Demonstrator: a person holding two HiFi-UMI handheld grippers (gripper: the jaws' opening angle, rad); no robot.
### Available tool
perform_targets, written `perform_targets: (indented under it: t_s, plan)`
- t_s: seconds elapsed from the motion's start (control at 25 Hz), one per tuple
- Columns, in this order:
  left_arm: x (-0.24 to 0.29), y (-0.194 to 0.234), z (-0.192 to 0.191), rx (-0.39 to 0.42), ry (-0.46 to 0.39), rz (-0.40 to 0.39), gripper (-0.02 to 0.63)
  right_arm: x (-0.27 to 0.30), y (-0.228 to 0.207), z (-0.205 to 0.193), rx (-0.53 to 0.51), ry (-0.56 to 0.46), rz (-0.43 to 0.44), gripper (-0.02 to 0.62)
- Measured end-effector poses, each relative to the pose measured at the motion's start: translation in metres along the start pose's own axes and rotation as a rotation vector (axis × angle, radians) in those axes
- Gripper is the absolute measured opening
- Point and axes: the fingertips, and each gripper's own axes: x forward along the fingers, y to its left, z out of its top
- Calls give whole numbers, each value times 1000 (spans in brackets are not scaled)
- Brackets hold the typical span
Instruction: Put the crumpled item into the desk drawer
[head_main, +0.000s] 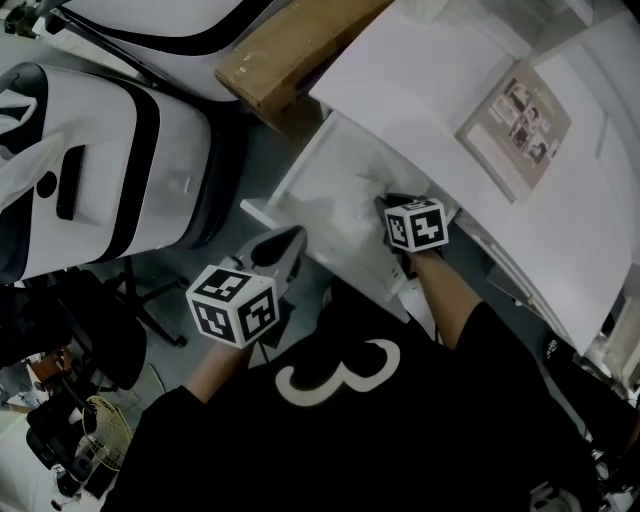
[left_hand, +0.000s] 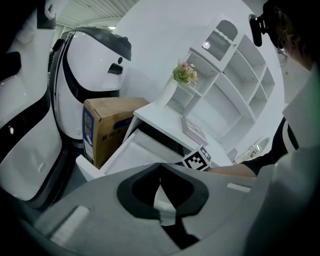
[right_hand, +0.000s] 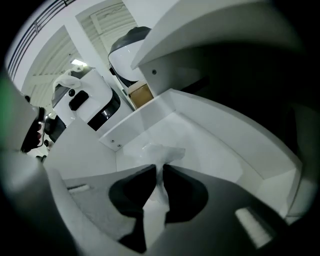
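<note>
Left claw (left_hand: 160, 165) closed, right claw (right_hand: 161, 167) angled down, pinching crumpled item (right_hand: 167, 153)

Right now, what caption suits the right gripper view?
Right gripper holds the crumpled white item inside the open desk drawer.

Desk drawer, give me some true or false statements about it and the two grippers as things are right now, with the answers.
1. The desk drawer is pulled open. True.
2. The right gripper is empty. False: its jaws are shut on a crumpled white item, held inside the drawer.
3. The left gripper is reaching deep into the drawer. False: it is outside, near the drawer's front edge, with its jaws shut on nothing.
4. A cardboard box stands beside the desk. True.
</note>
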Motion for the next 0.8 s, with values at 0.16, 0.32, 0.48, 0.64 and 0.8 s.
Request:
perform_targets:
  t_s: [0.16, 0.32, 0.48, 0.64, 0.8]
  plan:
    - [2, 5, -2, -11, 6, 0, 11, 15, -6, -7, 7, 40, -9, 54]
    - [4, 9, -3, -18, 11, 1, 11, 24, -9, -10, 18, 61, -11, 54]
    - [6, 11, -3, -22, 15, 1, 11, 30, -14, -13, 38, 68, -14, 57]
    - [8, 13, -3, -21, 18, 3, 11, 34, -17, -14, 53, 69, -14, 64]
    - [10, 14, -3, -22, 20, 3, 11, 36, -20, -15, 56, 68, -19, 80]
